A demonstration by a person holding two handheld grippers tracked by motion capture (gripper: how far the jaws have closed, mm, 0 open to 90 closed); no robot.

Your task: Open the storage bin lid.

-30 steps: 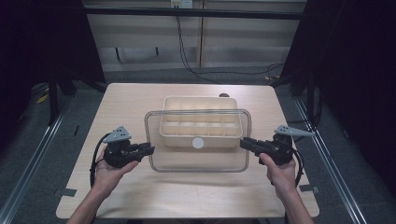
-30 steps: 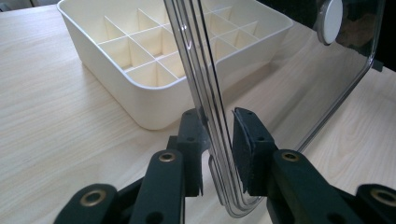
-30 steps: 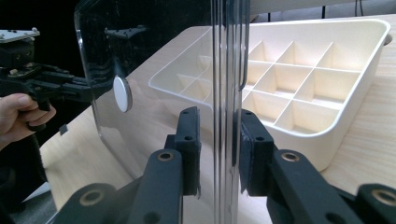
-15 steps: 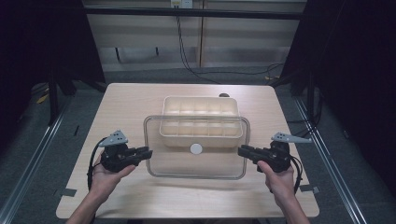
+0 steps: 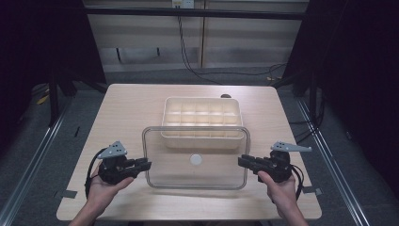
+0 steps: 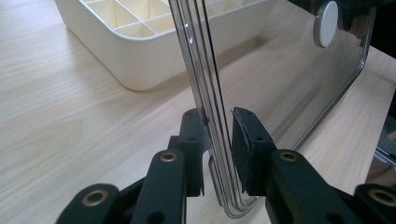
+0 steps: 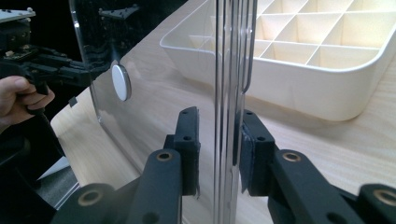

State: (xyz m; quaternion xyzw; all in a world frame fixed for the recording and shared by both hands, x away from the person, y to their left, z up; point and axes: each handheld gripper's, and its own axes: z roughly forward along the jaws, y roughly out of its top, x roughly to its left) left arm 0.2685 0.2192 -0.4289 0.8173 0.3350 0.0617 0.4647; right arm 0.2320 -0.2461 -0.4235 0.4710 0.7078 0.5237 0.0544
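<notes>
Clear lid drawn off the tray toward the lower frame edge

On the worktop (image 5: 122,108) the cream compartment tray (image 5: 202,112) now lies mostly uncovered: the clear lid (image 5: 195,157), with its white knob (image 5: 196,159), has slid toward the lower centre, overlapping just the tray's near edge. Left hand-held gripper (image 5: 145,164) and right hand-held gripper (image 5: 242,161) each stay clamped on a lid side edge, so the uncovering looks nearly done.

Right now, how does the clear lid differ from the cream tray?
The lid is transparent and flat, with a white knob; the tray is opaque cream, deep and split into compartments. The lid is gripped at both short ends by the left claw and right claw; the tray rests untouched on the table. Both are rounded rectangles.
</notes>
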